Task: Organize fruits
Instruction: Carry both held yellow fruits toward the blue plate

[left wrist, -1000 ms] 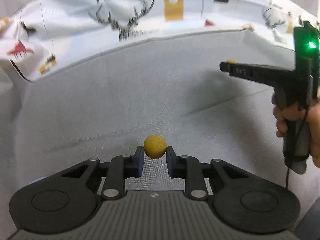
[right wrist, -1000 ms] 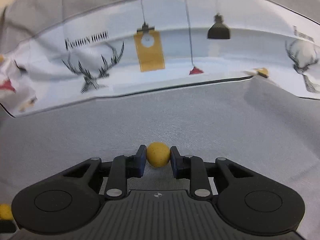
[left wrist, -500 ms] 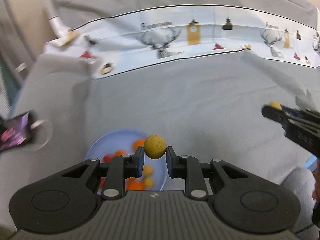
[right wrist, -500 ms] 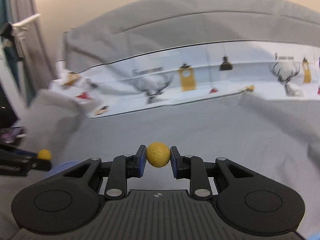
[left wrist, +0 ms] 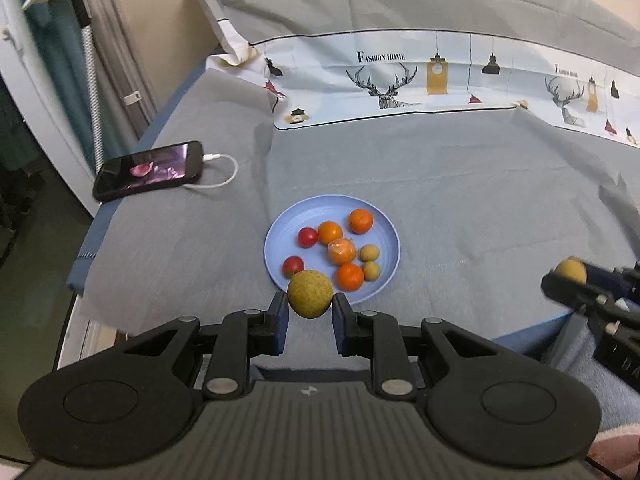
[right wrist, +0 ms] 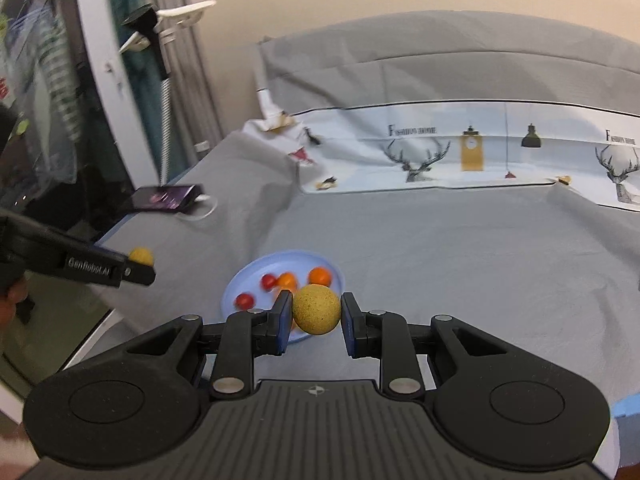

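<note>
Two yellow fruits in hand, most fruit already on the plate

Left wrist view: the left tongs [left wrist: 310, 312] are clenched on a speckled yellow fruit [left wrist: 310, 294] held above the near rim of the blue plate [left wrist: 280, 236], which lies on the bed [left wrist: 480, 200] and already carries oranges, tomatoes and small yellow fruits. Right wrist view: the right tongs [right wrist: 316, 320] grasp a second yellow fruit [right wrist: 317, 309], also over the plate's near edge. Judging by this, only these two remain to be set down.
</note>
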Motion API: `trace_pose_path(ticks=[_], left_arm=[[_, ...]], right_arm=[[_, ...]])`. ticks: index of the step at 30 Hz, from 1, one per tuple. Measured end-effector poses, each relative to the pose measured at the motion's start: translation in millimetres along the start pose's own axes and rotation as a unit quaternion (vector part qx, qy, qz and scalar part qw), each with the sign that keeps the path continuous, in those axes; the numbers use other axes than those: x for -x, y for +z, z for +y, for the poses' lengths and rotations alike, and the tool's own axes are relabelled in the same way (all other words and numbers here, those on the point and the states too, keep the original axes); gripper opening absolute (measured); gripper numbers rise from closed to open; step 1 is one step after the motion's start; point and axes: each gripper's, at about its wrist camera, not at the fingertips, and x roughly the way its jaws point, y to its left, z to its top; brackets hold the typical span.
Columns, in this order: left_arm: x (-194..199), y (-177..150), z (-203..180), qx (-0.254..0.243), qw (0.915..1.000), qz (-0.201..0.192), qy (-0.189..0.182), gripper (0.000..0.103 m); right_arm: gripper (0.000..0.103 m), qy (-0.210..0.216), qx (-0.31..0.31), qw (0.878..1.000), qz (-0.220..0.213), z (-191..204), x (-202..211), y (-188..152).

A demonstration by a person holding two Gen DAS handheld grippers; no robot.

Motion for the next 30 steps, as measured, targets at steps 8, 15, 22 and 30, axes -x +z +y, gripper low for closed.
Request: trace_pose_path(ticks=[8, 15, 22, 30], left_arm=[[28.0, -27.6, 5.4, 0.013, 0.9996, -0.024, -0.009, 0.025], [43.3, -34.5, 9.9, 0.022, 0.9988, -0.043, -0.012, 0.025], [46.7, -36.3, 10.1, 0.021, 0.9986, -0.046, -0.014, 0.025], [44.3, -34.6, 12.5, 0.016, 0.9985, -0.048, -0.020, 0.025]], right_arm=[[0.027, -0.011, 0.033, 0.999, -0.014, 28.4, 28.6, -14.1], [0.027, -0.012, 0.048, 0.998, -0.024, 36.7, 38.3, -13.9], [0.027, -0.016, 0.048, 0.998, -0.027, 38.9, 42.3, -14.6], [0.027, -0.020, 0.051, 0.998, -0.023, 41.8, 37.3, -12.6]])
